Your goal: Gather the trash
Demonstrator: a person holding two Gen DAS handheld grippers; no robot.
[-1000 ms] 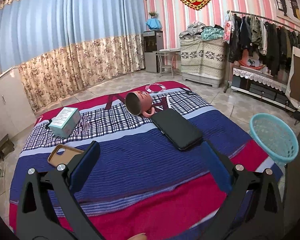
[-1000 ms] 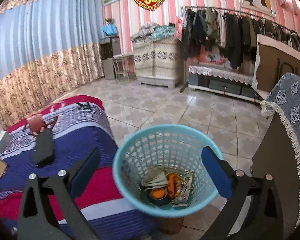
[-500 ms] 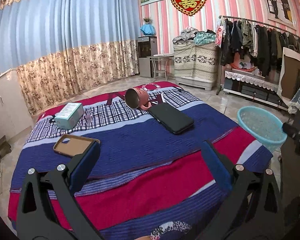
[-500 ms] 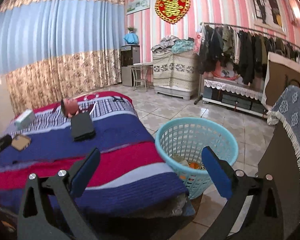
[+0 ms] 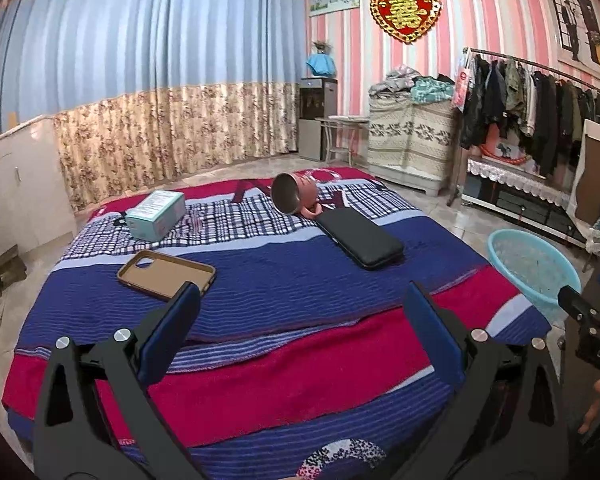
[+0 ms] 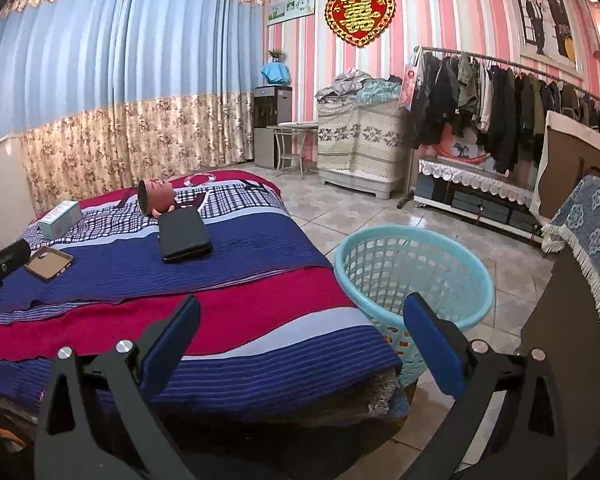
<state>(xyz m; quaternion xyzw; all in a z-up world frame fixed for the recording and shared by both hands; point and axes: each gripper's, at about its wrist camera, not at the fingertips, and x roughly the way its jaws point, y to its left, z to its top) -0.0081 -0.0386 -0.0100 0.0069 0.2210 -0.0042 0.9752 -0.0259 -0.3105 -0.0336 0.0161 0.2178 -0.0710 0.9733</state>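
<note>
A light blue plastic basket [image 6: 414, 270] stands on the tiled floor at the bed's right corner; it also shows in the left wrist view [image 5: 534, 266]. Orange trash shows through its lower wall. My left gripper [image 5: 300, 332] is open and empty, held back above the near edge of the bed. My right gripper [image 6: 300, 336] is open and empty, above the bed's near right corner, left of the basket.
On the blanket-covered bed [image 5: 284, 368] lie a brown phone case [image 5: 166, 274], a black pouch [image 5: 360, 236], a tipped pink mug [image 5: 294, 198] and a teal box [image 5: 156, 214]. A clothes rack [image 6: 496, 120] and covered cabinet [image 6: 360, 144] stand at the far wall.
Both grippers have pulled back and up from the bed and basket. The right view has swung from looking down into the basket to looking across the room.
</note>
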